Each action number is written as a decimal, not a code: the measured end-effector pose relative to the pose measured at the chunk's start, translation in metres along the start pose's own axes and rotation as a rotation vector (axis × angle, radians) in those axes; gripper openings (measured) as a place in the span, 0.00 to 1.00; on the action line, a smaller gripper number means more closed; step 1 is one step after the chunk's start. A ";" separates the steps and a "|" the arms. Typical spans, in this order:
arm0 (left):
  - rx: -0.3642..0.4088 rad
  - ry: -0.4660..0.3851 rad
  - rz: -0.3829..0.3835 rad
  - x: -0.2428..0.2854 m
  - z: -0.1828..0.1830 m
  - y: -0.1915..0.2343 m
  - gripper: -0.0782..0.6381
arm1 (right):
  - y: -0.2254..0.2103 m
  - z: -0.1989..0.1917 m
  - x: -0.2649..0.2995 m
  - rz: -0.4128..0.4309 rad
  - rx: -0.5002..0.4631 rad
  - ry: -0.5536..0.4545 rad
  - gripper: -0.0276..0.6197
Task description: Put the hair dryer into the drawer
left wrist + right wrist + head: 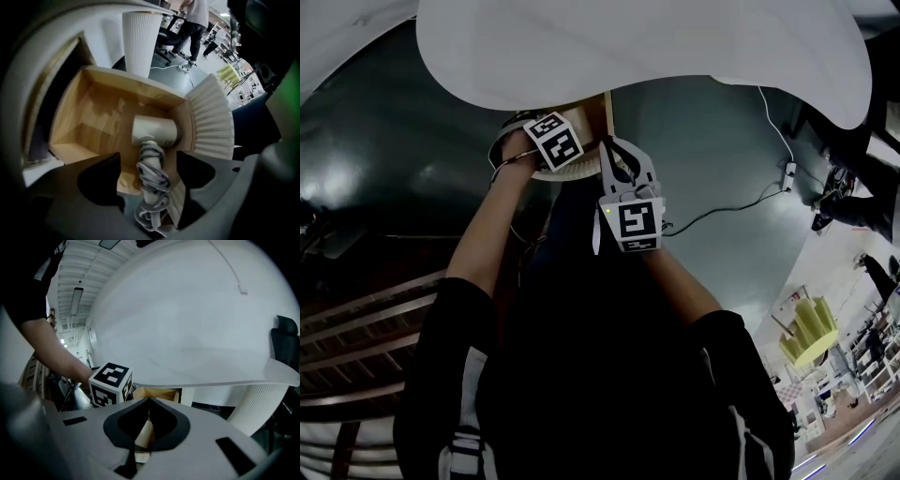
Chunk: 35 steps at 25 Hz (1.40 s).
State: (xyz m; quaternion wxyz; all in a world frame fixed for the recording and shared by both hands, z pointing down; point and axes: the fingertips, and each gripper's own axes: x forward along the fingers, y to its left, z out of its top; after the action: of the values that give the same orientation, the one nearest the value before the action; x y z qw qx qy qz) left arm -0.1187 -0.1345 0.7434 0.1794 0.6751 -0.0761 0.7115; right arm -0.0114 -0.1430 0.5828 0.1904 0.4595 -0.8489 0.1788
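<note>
Closest in, the left tongs (149, 161) stood wide apart, pointing straight down into the drawer (96, 124). The wrapped handle of the hair dryer (153, 132) rose between the two pads, but neither pad pressed on it. The right tongs (149, 400) had their tips together with nothing seen pinched. Only the wooden edge of the drawer showed through the gap behind them.

Just beyond the left pads, the dryer's pale head lay on the wooden drawer floor, against the wall nearest the ribbed white front panel (213, 117). The grey cord (152, 176) was coiled round the handle. The rest of the drawer floor was bare wood, and nothing else lay in it.

As I judged it, the placing step was at its close, with the dryer inside and the grip let go. The next move called for lifting the left tongs straight up so the pads cleared the cord without snagging a loop. Whether the handle end sat fully below the rim could not be told.

Farther out, the white bench (187, 324) curved over the open drawer on a ribbed pedestal (139, 42). Beyond it a person (194, 18) stood on the dark floor.
</note>
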 end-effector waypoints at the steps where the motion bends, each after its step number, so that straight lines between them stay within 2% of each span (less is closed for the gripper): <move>1: -0.007 -0.024 0.018 -0.007 0.003 0.001 0.63 | 0.001 0.002 -0.002 0.006 -0.010 -0.003 0.08; 3: -0.023 -0.063 0.045 -0.020 0.006 -0.001 0.60 | 0.005 0.007 -0.006 0.017 -0.032 -0.011 0.08; 4: -0.026 -0.082 0.074 -0.026 0.006 -0.002 0.55 | 0.006 0.012 -0.008 0.022 -0.042 -0.016 0.08; 7: -0.025 -0.146 0.193 -0.052 0.006 0.000 0.30 | 0.010 0.025 -0.016 0.035 -0.066 -0.037 0.08; 11: -0.048 -0.231 0.298 -0.085 0.005 -0.005 0.13 | 0.014 0.035 -0.029 0.037 -0.094 -0.047 0.08; 16: -0.126 -0.383 0.362 -0.130 0.009 -0.017 0.12 | 0.014 0.053 -0.048 0.029 -0.096 -0.073 0.08; 20: -0.276 -0.589 0.412 -0.189 0.004 -0.028 0.12 | 0.021 0.082 -0.066 0.013 -0.106 -0.113 0.08; 24: -0.395 -0.788 0.504 -0.251 -0.004 -0.032 0.12 | 0.020 0.120 -0.086 -0.015 -0.121 -0.185 0.08; 30: -0.508 -1.098 0.632 -0.346 -0.012 -0.040 0.12 | 0.013 0.175 -0.122 -0.066 -0.142 -0.313 0.08; 35: -0.545 -1.303 0.713 -0.422 -0.021 -0.053 0.12 | 0.012 0.224 -0.156 -0.101 -0.148 -0.425 0.08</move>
State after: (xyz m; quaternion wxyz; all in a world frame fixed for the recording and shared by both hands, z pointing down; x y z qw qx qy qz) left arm -0.1093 -0.1420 0.3179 0.0187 0.8230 -0.5492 0.1439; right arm 0.0218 -0.1329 0.3121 0.0491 0.5137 -0.8565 0.0057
